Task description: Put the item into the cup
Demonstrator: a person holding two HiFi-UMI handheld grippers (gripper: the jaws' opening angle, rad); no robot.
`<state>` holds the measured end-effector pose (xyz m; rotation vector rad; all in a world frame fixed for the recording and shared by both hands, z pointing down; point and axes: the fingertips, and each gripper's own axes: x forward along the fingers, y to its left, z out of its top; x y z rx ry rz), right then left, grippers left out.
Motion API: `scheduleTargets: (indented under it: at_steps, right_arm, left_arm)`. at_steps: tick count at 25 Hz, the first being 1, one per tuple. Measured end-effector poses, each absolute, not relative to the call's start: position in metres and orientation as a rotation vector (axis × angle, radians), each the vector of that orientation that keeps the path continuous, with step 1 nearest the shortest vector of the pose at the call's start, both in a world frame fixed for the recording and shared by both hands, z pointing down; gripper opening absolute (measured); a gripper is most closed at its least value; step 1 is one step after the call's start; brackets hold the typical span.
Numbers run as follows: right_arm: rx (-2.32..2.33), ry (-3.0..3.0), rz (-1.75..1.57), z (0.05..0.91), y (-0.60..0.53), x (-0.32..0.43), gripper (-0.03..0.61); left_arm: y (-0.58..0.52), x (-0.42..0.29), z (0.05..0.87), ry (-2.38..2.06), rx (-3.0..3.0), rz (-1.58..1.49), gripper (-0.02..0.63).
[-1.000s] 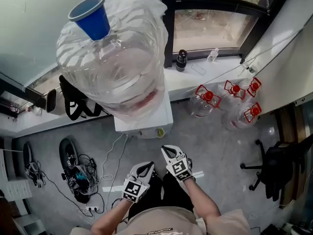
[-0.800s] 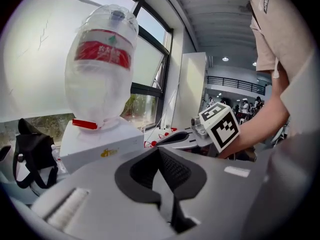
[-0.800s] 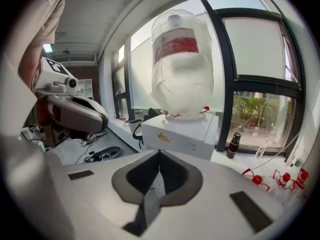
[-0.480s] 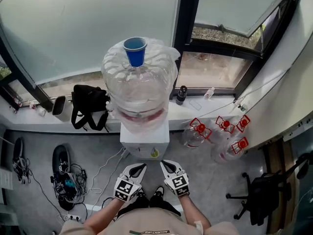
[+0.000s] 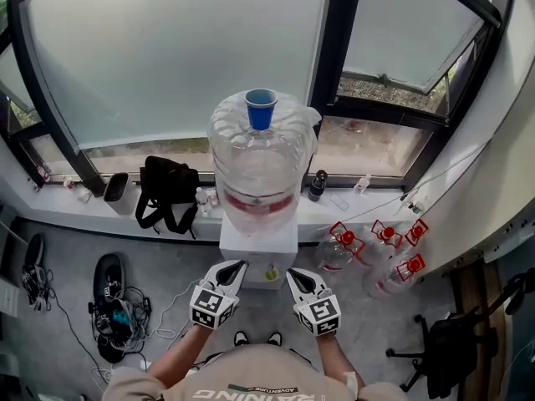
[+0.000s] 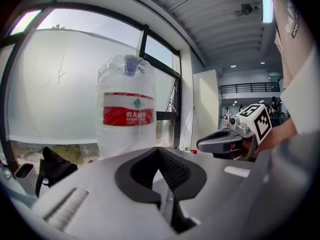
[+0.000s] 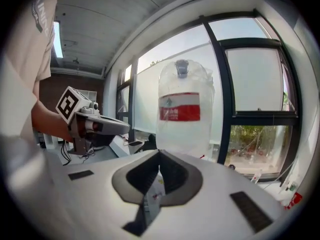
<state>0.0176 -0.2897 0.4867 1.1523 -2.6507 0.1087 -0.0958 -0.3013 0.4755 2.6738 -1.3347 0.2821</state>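
A blue cup (image 5: 260, 109) stands upright on top of a large clear water bottle (image 5: 262, 161), which sits on a white dispenser (image 5: 259, 247). My left gripper (image 5: 237, 266) and right gripper (image 5: 293, 273) hang side by side in front of the dispenser, well below the cup. Both point at the bottle. In the left gripper view the jaws (image 6: 159, 152) meet with nothing between them, and the cup (image 6: 131, 64) shows high above. In the right gripper view the jaws (image 7: 160, 157) are likewise shut and hold nothing, below the cup (image 7: 182, 68). No loose item shows.
A black bag (image 5: 167, 192) and a dark flask (image 5: 316, 185) stand on the window sill. Several red-capped jugs (image 5: 378, 245) stand on the floor to the right, cables and shoes (image 5: 113, 307) to the left, and an office chair (image 5: 456, 341) at far right.
The view has pulled back and up: bottle and cup now look smaller and sit at mid-frame. Both grippers stay low, close together and shut.
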Motion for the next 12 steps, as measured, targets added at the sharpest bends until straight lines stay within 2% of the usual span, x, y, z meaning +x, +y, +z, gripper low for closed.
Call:
scheduleTargets:
  at_steps: [12]
  right_arm:
    - [1.191,-2.716,-0.158,0.391,-0.296,-0.002,0.012]
  left_arm:
    - [-0.327,-0.131,0.401,-1.485,2.71,0.18,0.008]
